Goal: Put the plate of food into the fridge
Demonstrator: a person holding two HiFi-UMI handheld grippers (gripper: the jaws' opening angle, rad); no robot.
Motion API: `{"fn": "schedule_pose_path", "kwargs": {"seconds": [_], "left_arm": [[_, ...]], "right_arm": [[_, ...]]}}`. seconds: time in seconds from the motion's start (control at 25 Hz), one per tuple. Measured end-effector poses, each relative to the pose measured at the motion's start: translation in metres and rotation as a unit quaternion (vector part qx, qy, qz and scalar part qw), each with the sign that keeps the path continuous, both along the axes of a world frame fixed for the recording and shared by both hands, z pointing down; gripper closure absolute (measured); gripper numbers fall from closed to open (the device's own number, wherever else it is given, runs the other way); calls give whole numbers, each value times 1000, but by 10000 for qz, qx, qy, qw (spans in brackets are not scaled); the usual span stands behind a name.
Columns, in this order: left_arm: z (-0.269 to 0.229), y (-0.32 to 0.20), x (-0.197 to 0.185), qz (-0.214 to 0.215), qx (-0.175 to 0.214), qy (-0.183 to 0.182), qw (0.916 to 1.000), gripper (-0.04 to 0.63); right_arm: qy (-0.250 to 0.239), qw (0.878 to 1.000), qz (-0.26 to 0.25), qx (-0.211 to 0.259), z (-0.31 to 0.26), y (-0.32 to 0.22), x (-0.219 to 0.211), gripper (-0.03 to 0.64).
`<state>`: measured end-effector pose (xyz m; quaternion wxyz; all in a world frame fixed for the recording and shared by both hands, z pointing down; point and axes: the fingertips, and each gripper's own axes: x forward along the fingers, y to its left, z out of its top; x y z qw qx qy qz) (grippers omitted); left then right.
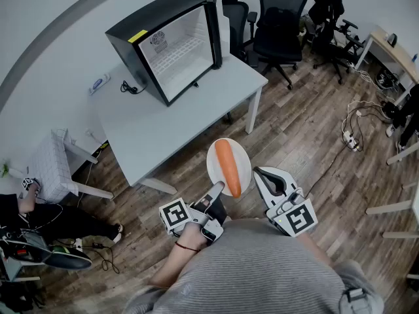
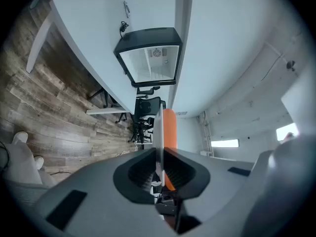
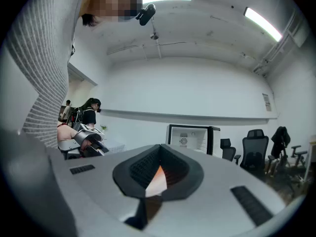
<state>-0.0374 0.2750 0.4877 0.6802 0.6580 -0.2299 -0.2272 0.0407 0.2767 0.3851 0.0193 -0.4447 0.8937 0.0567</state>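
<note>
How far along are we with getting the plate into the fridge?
Done: the fridge stands open, and the left hand-held gripper is clamped on the plate rim, carrot on top. In hand: plate carried over the floor, short of the table. Left: slide it onto the shelf and release.

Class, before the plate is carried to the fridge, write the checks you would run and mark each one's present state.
1. Grip: left hand-held gripper clamped on plate rim: ok.
2. Food: carrot lying on the plate: ok.
3. Access: fridge door open: ok.
4. Room: shelf looks bare: ok.
5. Position: plate at fridge: not ok, it is over the floor, short of the table.
</note>
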Motion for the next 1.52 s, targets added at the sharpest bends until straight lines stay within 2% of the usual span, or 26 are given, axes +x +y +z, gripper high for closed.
{"fn": "schedule_pose_path", "kwargs": {"seconds": [0.52, 0.72, 1.0, 1.52], "left_arm": [[3, -1, 2, 104, -21, -14, 9999, 546], [0, -3, 2, 136, -30, 5, 9999, 546], [3, -8, -1, 139, -56, 21, 9999, 546], [4, -18, -22, 204, -58, -3, 9998, 543]], "right_arm": [[-18, 10000, -22, -22, 1, -2, -1, 604], [-290, 9994, -161, -68, -2, -4, -5, 601], [-116, 9996, -241, -52, 4, -8, -14, 601], [-183, 9996, -150, -148, 8, -14, -31, 601]]}}
